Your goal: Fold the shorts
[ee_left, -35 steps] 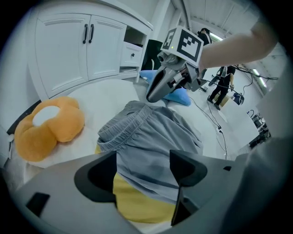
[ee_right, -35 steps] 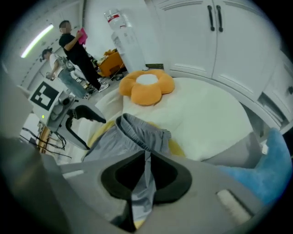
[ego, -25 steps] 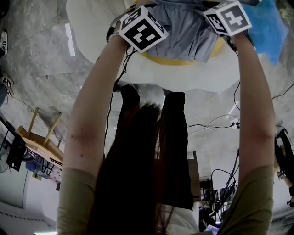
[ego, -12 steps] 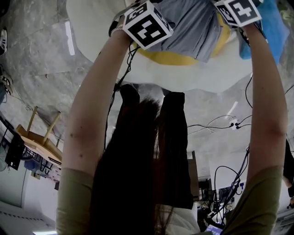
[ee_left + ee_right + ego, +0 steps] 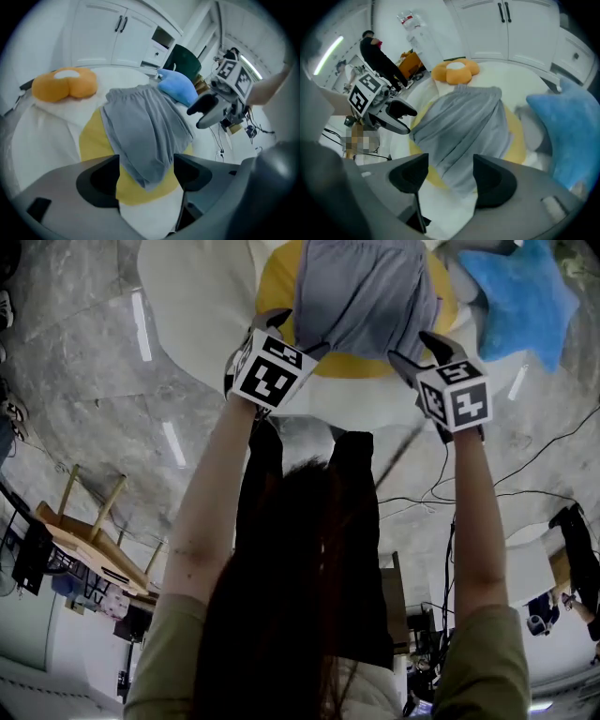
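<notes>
Judging from the head view, the next fold wants both near corners taken evenly and carried over together. The grey shorts [image 5: 366, 292] lie rumpled on a yellow mat [image 5: 272, 277], just beyond the left tool [image 5: 295, 334] and the right tool [image 5: 417, 352].

In the left gripper view, the left tool [image 5: 146, 173] stands wide apart and holds nothing, with the shorts' near end just ahead.

In the right gripper view, the right tool [image 5: 450, 180] has just been opening. It grips nothing, and the shorts lie ahead, unpressed.
</notes>
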A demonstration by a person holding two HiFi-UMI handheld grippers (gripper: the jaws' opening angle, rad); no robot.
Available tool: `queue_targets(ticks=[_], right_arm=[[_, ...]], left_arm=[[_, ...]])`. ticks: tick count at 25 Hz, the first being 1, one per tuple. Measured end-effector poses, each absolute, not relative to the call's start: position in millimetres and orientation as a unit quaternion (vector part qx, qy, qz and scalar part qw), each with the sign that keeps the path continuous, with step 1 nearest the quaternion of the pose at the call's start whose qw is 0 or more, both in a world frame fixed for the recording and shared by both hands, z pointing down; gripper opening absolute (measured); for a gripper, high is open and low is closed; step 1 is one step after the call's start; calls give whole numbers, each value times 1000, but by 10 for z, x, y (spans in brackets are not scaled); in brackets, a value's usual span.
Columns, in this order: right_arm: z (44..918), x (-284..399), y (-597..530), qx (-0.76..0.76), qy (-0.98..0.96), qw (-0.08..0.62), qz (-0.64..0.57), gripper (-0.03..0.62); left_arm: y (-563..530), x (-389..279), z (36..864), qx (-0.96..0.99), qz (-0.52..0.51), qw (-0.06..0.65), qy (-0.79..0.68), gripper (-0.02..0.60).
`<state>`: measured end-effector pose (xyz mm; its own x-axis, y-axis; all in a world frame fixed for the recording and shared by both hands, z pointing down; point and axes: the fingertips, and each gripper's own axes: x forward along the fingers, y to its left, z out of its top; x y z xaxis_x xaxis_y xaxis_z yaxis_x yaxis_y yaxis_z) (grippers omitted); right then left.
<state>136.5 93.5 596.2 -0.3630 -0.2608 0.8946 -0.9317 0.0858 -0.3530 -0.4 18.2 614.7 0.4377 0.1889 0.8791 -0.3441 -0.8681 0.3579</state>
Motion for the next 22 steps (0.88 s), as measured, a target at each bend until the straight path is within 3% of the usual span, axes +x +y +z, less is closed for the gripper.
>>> queue_targets(ticks=[4,8,12,15,16,17,19,22], right_arm=[[6228,1010,1429,503,-582,329,548,278],[6305,995,1421,560,-557,328,518,169],[6372,953,1312,571,-552,318,518,167],[6493,968,1297,568,-542,338,519,166],[6510,973,1299,567,-539,343,519,166],[6507,979,1305,567,-539,347,517,103],[6469,1003,1320,564,-548,350,509,43],[6343,1026,1364,553,-579,334,497,26]], left_arm=[[538,-211,6311,783,540,299,-82,365],[565,-280,6371,776,527,324,-124,365],[562,-248,6383,781,529,312,-117,359],[526,-188,6446,784,534,293,-118,231],[522,-185,6475,783,537,290,-119,215],[530,-188,6503,781,542,288,-117,207],[535,-193,6550,776,551,287,-110,164],[519,-230,6562,776,557,279,-104,117]])
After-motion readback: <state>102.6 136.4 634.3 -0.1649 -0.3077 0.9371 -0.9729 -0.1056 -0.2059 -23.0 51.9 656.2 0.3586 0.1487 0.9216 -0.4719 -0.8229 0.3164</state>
